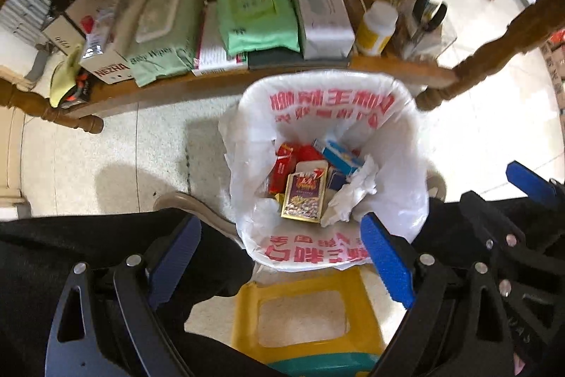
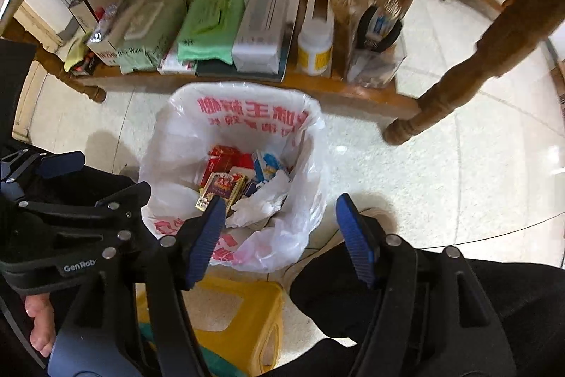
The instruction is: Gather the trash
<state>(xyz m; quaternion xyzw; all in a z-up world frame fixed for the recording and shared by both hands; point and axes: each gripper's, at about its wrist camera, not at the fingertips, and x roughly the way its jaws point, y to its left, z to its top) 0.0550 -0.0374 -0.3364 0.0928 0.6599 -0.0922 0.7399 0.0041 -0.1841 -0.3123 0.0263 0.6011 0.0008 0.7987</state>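
Observation:
A trash bin lined with a white plastic bag with red print [image 1: 328,105] stands on the floor; it also shows in the right wrist view [image 2: 247,108]. Inside lie red cartons [image 1: 284,165], a purple and gold box [image 1: 305,198], a blue and white box [image 1: 340,154] and crumpled white paper [image 1: 355,191]. My left gripper [image 1: 282,235] is open and empty above the bin's near rim. My right gripper [image 2: 280,218] is open and empty above the bin's near right side; its blue fingertip [image 1: 529,181] shows in the left wrist view.
A low wooden shelf [image 1: 219,76] behind the bin holds wipes packs [image 1: 254,13], boxes [image 1: 317,6] and a white and yellow bottle [image 1: 376,29]. A turned wooden leg [image 2: 459,76] stands to the right. A yellow stool [image 1: 300,313] is below me, between dark-trousered legs [image 1: 106,242].

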